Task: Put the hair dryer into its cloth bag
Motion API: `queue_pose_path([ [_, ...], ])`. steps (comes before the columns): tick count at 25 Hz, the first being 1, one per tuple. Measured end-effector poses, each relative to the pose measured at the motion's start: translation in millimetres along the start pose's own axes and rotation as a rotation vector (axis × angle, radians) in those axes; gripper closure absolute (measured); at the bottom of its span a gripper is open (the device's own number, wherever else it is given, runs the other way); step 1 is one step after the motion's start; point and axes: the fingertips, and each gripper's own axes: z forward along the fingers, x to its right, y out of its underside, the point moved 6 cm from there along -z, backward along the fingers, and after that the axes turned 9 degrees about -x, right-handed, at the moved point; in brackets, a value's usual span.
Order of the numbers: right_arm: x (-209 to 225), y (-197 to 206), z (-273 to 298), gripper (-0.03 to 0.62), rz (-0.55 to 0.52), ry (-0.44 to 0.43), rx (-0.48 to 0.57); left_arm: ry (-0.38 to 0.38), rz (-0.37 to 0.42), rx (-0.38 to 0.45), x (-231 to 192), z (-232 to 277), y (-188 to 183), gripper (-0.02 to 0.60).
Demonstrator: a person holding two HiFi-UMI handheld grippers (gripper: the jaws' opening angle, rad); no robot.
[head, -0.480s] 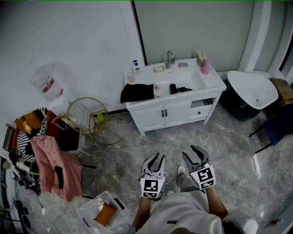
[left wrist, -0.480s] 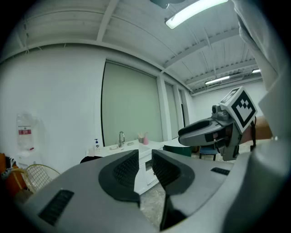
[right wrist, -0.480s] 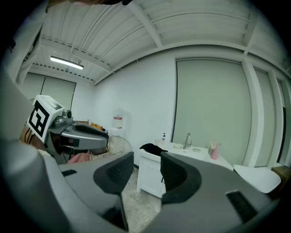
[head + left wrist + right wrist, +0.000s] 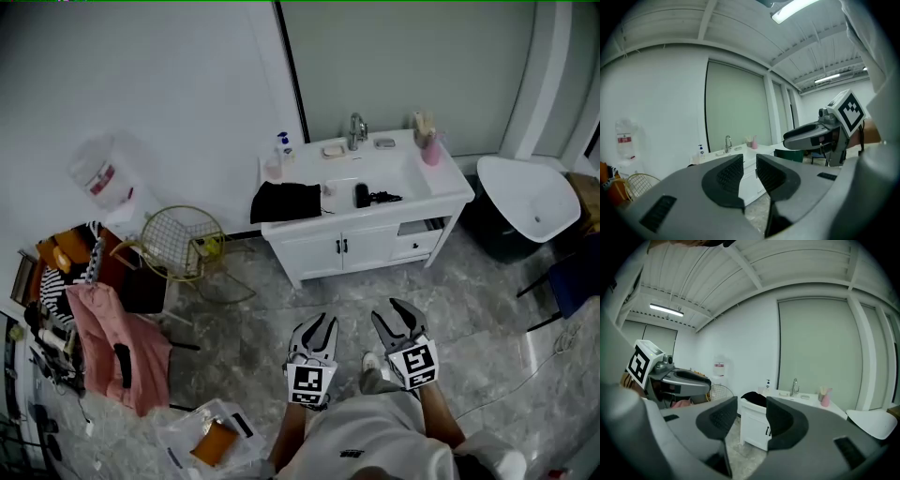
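Head view: a white vanity worktop (image 4: 450,183) stands against the far wall. The black hair dryer (image 4: 362,195) lies in the basin (image 4: 398,173), and the black cloth bag (image 4: 286,201) is draped over the worktop's left end, near the dryer but apart from it. The left gripper (image 4: 317,323) and right gripper (image 4: 397,317) hang side by side over the marble floor (image 4: 281,300), well apart from the vanity.

Left gripper view: the jaws stand slightly apart with nothing between them. The right gripper (image 4: 820,133) shows alongside, and the faucet (image 4: 727,142) beyond.

Right gripper view: the jaws are spread by a modest gap and empty. The cloth bag (image 4: 754,399) lies on the worktop (image 4: 801,401) ahead, and the left gripper (image 4: 675,376) is at the side.
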Motion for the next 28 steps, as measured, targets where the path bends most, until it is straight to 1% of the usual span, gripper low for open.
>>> queue_pose_path([
  [6,41.1,-15.1,33.4,0.388,0.000,-0.049,0.007,-0.040,0.004,-0.003,-11.6,43.4,-26.8,0.480],
  [12,78.5,-23.4,64.2,0.388,0.001,-0.088,0.011,-0.069,0.009,-0.020,-20.2,85.8,-44.5,0.482],
  [19,121.0,-24.8,97.3,0.388,0.014,-0.116,0.002,-0.093,0.010,-0.042,-28.7,131.4,-57.6,0.482],
  [28,164.9,-22.4,128.6,0.388,0.024,-0.143,-0.015,-0.114,0.020,-0.065,-32.2,180.0,-70.5,0.482],
])
